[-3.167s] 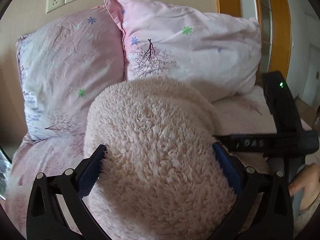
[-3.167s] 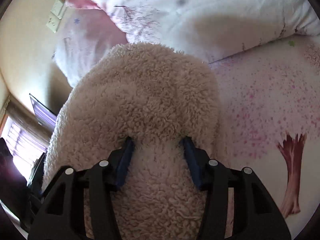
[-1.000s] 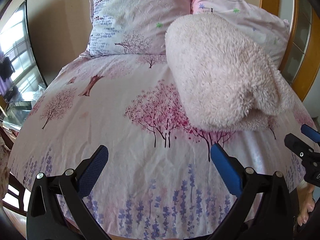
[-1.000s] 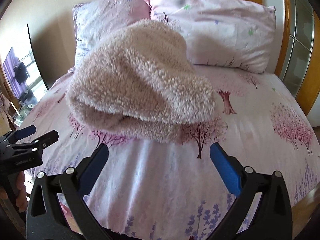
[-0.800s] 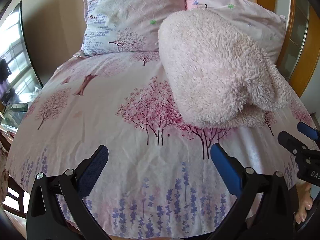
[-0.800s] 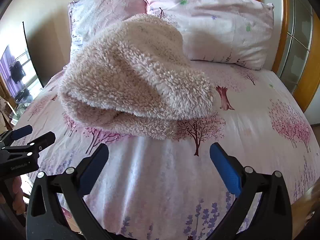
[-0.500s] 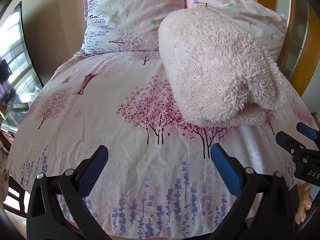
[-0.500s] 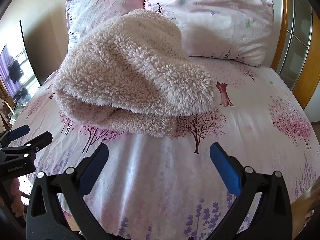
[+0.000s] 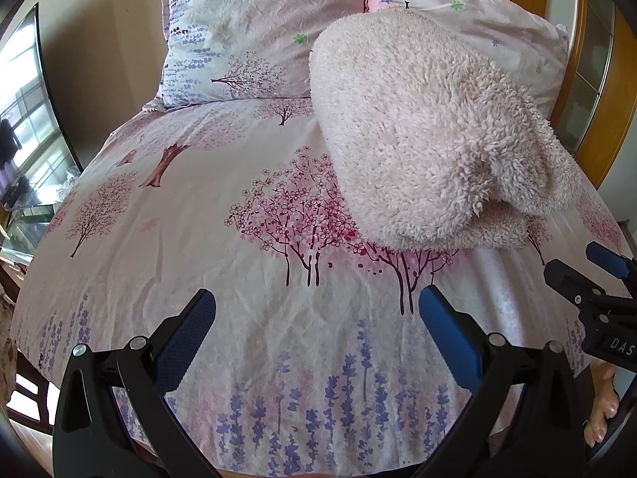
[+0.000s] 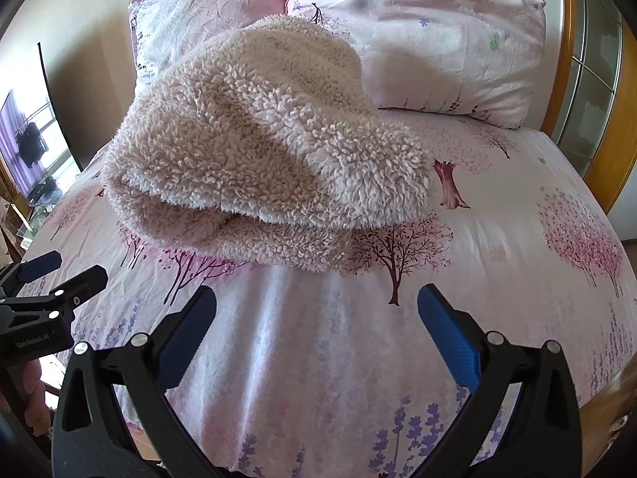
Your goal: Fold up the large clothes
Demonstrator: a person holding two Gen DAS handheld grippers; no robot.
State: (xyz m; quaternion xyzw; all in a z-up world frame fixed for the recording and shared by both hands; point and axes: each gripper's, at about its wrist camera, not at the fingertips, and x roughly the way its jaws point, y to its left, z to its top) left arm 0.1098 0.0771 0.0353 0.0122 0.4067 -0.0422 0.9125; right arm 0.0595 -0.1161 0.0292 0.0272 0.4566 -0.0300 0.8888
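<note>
Fleece garment point(image 10: 254, 151) sits folded on bed point(image 9: 199, 239) by pillows point(image 9: 247, 32), both L gripper point(image 9: 316, 312) & R gripper point(image 10: 316, 312) w/ fingers apart, empty; looks soft, bulky, springy, so pinch the thick folded edge.

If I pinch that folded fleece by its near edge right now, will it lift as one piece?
Probably not. The fleece garment looks thick but floppy: its stacked layers gape loosely at the near edge, so the top one would likely peel away. It seems light and grippy, unlikely to slide on the bedsheet.
</note>
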